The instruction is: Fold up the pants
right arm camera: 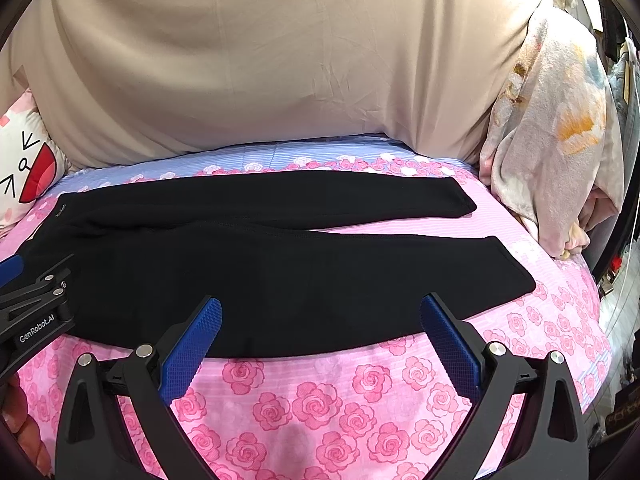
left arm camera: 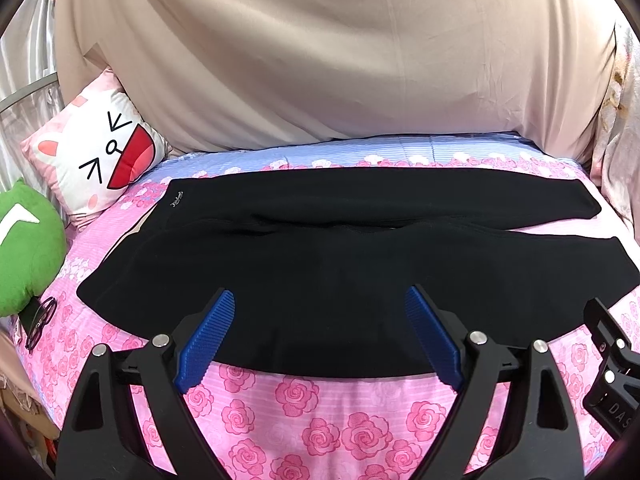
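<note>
Black pants (left arm camera: 340, 264) lie flat across a pink rose-print bed cover (left arm camera: 304, 408), waistband to the left and both legs reaching right, with a narrow gap between the legs. In the left wrist view my left gripper (left arm camera: 320, 300) hovers over the near edge of the pants, blue pads wide apart, nothing between them. The right wrist view shows the same pants (right arm camera: 280, 268). My right gripper (right arm camera: 320, 308) stands open above the near leg, empty. The right gripper's black body (left arm camera: 612, 364) shows at the left wrist view's right edge, and the left gripper's body (right arm camera: 36, 312) at the other view's left edge.
A beige sheet (left arm camera: 320, 60) hangs behind the bed. A cat-face cushion (left arm camera: 100, 152) and a green plush (left arm camera: 24, 248) sit at the left, with glasses (left arm camera: 40, 320) beside them. A pale patterned blanket (right arm camera: 552, 140) is piled at the right.
</note>
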### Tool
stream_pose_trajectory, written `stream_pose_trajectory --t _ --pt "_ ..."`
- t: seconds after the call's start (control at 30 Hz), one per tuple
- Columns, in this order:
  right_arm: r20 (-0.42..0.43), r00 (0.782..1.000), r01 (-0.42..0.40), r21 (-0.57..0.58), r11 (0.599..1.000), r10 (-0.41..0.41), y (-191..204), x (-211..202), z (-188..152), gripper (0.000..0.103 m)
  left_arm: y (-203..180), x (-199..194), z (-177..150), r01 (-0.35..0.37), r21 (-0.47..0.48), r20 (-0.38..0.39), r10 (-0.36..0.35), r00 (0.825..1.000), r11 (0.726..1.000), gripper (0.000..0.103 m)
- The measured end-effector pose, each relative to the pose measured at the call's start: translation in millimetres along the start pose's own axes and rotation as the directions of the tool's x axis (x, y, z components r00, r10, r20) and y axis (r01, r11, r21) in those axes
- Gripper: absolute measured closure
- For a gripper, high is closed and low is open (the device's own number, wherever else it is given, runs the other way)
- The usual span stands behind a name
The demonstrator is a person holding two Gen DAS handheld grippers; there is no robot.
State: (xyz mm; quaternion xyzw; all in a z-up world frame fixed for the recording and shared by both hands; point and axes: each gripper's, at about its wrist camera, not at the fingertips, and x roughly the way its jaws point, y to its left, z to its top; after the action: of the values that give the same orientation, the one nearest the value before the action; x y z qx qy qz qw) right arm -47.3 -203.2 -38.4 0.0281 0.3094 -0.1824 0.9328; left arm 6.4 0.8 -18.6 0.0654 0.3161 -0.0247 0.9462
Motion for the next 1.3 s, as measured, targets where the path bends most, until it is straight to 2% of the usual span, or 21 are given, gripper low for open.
stream_pose_trajectory --t 0.87,1.03,1.13,1.3 --pt "-0.019 1.0 -0.009 -0.004 1.0 0.009 1 9 -1 0.005 -2 10 2 0.001 0.01 -0.02 -0.001 1.0 1.0 0.018" --pt "-0.033 0.999 -0.018 0.003 1.0 0.018 -4 18 0 0.005 -4 13 3 0.024 0.008 -0.026 -0.024 0.999 1.0 0.011" --pt "-0.059 0.997 -0.039 0.011 0.999 0.039 -24 34 1 0.005 2 20 6 0.05 -0.005 -0.043 -0.051 0.998 0.999 0.007" --pt "-0.04 0.999 -0.013 0.065 0.998 0.015 -107 73 24 0.005 16 40 15 0.043 -0.016 -0.053 -0.044 0.998 0.999 0.005"
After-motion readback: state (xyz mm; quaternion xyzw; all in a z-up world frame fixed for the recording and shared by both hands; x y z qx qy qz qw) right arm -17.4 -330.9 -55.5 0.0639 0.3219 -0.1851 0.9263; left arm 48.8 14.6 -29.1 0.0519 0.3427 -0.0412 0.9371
